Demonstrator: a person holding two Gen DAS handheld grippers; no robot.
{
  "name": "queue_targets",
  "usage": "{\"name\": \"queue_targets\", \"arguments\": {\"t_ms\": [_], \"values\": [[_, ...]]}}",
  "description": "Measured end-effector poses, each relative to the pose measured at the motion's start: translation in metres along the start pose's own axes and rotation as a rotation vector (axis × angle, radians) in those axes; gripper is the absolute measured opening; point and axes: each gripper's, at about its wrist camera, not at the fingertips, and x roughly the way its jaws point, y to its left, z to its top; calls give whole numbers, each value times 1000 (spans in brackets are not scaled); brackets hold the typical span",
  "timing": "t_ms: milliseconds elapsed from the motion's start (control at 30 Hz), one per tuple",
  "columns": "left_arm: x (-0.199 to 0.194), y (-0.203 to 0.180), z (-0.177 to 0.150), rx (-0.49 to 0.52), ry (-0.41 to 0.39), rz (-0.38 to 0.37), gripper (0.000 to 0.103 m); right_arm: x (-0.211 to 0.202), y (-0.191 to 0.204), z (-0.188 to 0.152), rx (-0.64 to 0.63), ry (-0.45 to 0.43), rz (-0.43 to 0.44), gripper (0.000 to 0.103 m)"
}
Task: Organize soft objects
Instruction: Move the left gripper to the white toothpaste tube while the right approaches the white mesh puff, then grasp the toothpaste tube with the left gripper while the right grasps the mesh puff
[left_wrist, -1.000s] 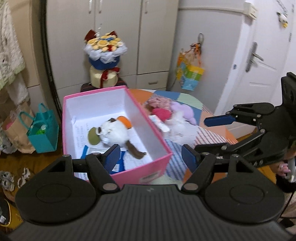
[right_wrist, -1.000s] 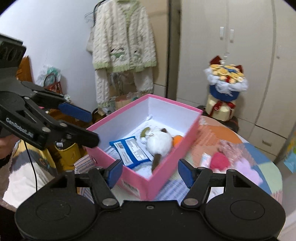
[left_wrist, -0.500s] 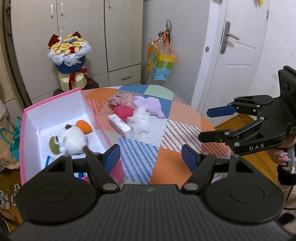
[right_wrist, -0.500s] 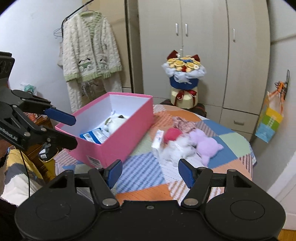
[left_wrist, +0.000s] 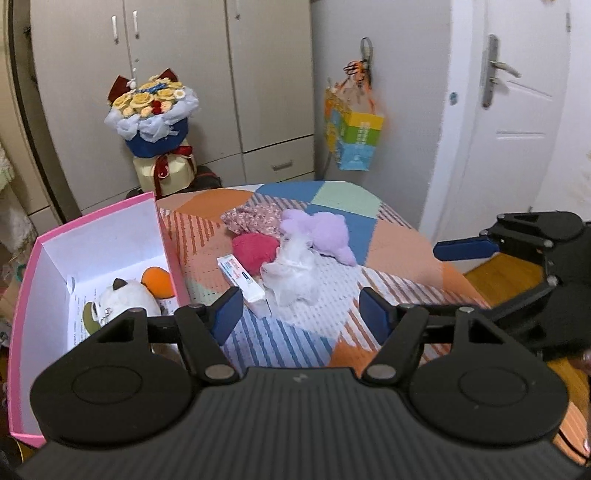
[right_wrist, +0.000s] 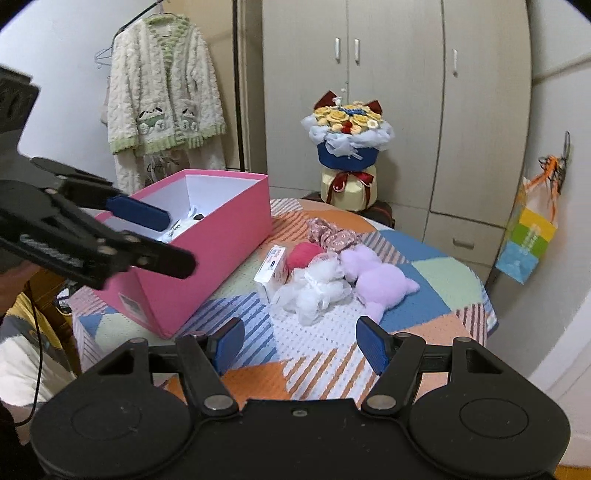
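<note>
A: From the right wrist view, the pink box (right_wrist: 207, 254) shows only its outer wall and a sliver inside; the white plush toy (right_wrist: 184, 225) barely peeks over the rim.

B: And the left tongs (right_wrist: 155, 236) cross in front of it, hiding more of the inside.

A: From the left wrist view, that box (left_wrist: 26, 295) runs under the tongs' body, its near end hidden.

B: The printing on the small white carton (left_wrist: 242, 282) is too small to read.

A: The red ball (left_wrist: 255, 249) is partly hidden behind the white tulle bundle (left_wrist: 291, 273).

B: The right tongs (left_wrist: 461, 266) are cut by the frame's edge; the hand holding them is hardly in view.
</note>
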Motion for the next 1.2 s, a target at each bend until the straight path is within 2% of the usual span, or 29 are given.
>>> {"name": "queue_targets", "arguments": {"t_ms": [67, 200, 300, 400, 533, 667, 800, 967, 1100, 1200], "values": [[17, -1, 1, -24, 13, 26, 60, 10, 2, 0, -40, -7, -7, 72], [56, -1, -4, -85, 46, 96, 55, 42, 3, -1, -110, 7, -36, 72], [80, 2, -7, -138, 38, 136, 50, 68, -4, -1, -95, 24, -19, 71], [94, 9, -10, -219, 6, 166, 47, 91, -18, 0, -29, 16, 3, 71], [112, 9, -12, -226, -9, 229, 40, 111, -32, 2, 88, 6, 35, 71], [128, 10, -14, -217, 14, 275, 33, 128, -33, -2, 49, 19, 48, 71], [137, 10, -17, -236, 15, 329, 32, 144, -33, -2, 21, 34, 73, 71], [149, 13, -17, -273, 32, 332, 32, 162, -31, 0, -48, 48, 79, 71], [161, 20, -16, -293, 83, 306, 32, 173, -33, -2, -58, 62, 82, 72], [167, 25, -16, -329, 95, 296, 32, 177, -30, -2, -75, 60, 67, 80]]}}
